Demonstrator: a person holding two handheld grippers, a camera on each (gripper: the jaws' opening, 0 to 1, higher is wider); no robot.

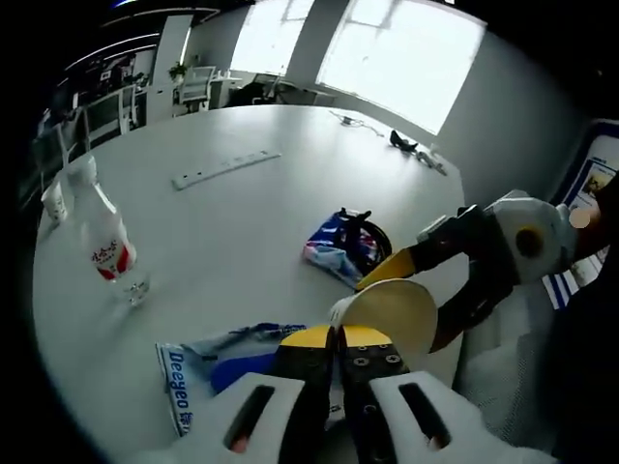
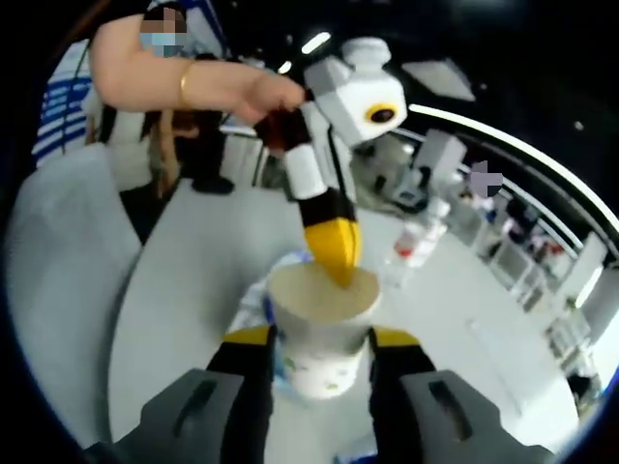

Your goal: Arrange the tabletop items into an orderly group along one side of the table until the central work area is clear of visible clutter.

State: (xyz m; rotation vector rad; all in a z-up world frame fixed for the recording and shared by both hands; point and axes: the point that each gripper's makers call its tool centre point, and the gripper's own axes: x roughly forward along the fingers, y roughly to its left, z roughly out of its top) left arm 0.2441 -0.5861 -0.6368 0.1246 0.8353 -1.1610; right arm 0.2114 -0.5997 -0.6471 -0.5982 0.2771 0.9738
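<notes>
In the left gripper view my left claw (image 1: pixel 335 340) rises from the bottom centre with its yellow tips pressed together; whether they pinch anything I cannot tell, though the blue and white packet (image 1: pixel 208 365) lies flat on the counter (image 1: pixel 242 222) right under them, at lower left. Just right of the tips sits the paper cup (image 1: pixel 392 311), and my right claw (image 1: pixel 426 295) comes in from the right edge with one jaw on each side of it. A crumpled wrapper (image 1: pixel 338 246) lies in the middle of the frame, a bottle with a red label (image 1: pixel 108 249) stands at the left edge, and a power strip (image 1: pixel 224 167) lies towards the upper middle.

In the right gripper view the right claw is partly open at bottom centre, its two jaws against the cup's walls, so I judge the cup held, upright, with its open mouth facing me. The left claw drops from the top with its yellow tip at the cup's rim (possibly dipping inside). The bottle stands right of centre.

To do this step well, I should draw the left claw clear of the rim first. Then I keep the squeeze light so the paper wall does not buckle, carry the cup upright, and set it near the bottle at the counter's side.
</notes>
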